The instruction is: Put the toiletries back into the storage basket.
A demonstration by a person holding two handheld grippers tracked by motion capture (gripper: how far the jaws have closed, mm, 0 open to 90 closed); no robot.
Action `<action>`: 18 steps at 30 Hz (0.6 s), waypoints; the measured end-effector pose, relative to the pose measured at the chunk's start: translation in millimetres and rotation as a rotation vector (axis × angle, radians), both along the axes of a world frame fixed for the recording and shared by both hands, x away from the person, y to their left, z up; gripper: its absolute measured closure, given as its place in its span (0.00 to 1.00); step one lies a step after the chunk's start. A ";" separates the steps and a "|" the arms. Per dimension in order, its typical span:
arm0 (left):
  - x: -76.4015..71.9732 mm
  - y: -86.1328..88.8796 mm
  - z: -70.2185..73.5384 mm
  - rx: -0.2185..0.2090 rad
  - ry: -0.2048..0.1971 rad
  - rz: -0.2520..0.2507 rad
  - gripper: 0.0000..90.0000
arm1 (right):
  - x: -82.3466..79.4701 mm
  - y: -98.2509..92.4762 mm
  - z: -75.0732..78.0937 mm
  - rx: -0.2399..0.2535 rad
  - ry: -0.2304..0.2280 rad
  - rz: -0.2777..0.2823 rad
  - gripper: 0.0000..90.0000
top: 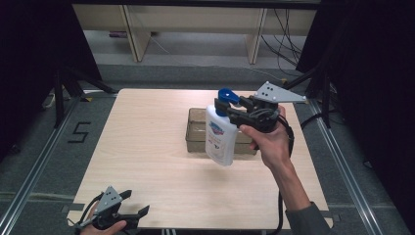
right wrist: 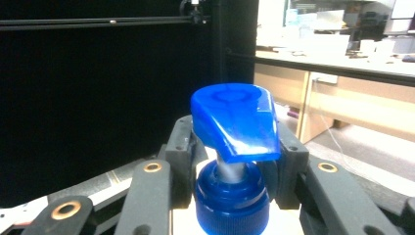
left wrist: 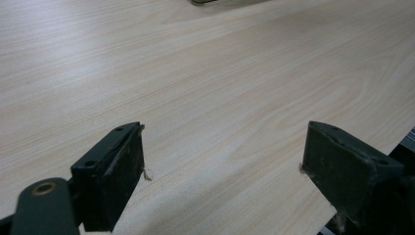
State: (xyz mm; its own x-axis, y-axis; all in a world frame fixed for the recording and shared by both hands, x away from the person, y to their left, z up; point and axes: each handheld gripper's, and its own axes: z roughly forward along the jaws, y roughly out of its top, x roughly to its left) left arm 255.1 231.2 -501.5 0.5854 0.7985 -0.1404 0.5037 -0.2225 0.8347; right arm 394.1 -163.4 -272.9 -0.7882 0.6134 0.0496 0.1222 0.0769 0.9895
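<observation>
Overhead, white pump bottle with blue nozzle hangs tilted in right claw.

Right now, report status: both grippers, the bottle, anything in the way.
Right gripper shut on pump bottle at the neck, bottle lifted above tray. Left gripper open, holding nothing, low at table near edge. Nothing in the way.

High view above the near edge, looking forward and down over the whole tabletop, left gripper view skimming low and close across that same tabletop, right gripper view tight on the blue pump, facing level into the room
</observation>
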 end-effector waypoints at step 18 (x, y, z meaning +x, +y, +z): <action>-0.6 1.3 1.0 0.021 0.007 0.006 0.17 | 31.4 -37.1 27.1 0.000 -0.006 -0.147 0.68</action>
